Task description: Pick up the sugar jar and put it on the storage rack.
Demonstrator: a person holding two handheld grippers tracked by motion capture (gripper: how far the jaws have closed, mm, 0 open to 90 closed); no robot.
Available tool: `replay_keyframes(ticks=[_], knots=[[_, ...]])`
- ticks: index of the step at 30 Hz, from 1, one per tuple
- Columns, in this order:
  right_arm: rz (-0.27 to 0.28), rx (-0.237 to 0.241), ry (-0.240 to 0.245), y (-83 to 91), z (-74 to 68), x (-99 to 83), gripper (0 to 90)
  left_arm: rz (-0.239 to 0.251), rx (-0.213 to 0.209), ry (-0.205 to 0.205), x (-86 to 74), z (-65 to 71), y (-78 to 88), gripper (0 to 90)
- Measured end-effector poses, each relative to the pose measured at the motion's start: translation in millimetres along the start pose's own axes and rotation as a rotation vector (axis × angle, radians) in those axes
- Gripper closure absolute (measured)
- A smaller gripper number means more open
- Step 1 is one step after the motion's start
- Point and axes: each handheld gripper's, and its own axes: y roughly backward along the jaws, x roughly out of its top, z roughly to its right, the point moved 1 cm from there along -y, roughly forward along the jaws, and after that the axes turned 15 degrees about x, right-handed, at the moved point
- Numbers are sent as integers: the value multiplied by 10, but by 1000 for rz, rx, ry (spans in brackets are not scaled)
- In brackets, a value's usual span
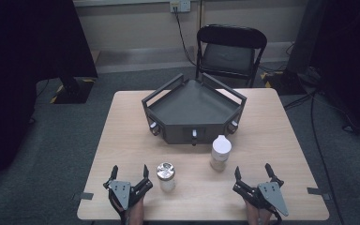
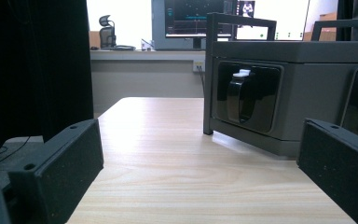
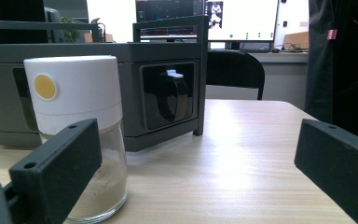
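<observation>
While unlabelled save a yellow dot, white-capped jar — both tongs spread, empty.

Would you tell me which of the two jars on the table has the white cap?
It is the jar with the white cap, standing nearer the right tongs; the other jar, beside the left tongs, has a shiny metal lid.

White-capped jar with a yellow dot, silver-lidded jar, dark grey tray, pale wood-grain table
</observation>
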Motion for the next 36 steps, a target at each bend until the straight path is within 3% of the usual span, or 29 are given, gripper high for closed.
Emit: replay_keyframes(ticks=[11,23,36], knots=[[0,-1,-1,-1,-2,1,0,-5,-8,4,7,-13,-12,0],[0,-2,-2,-2,-3,2,0,4,-15,41,80,-34,52,0],[-2,-6,-2,-4,-7,5,0,47,-93,73,239,-97,115,0]])
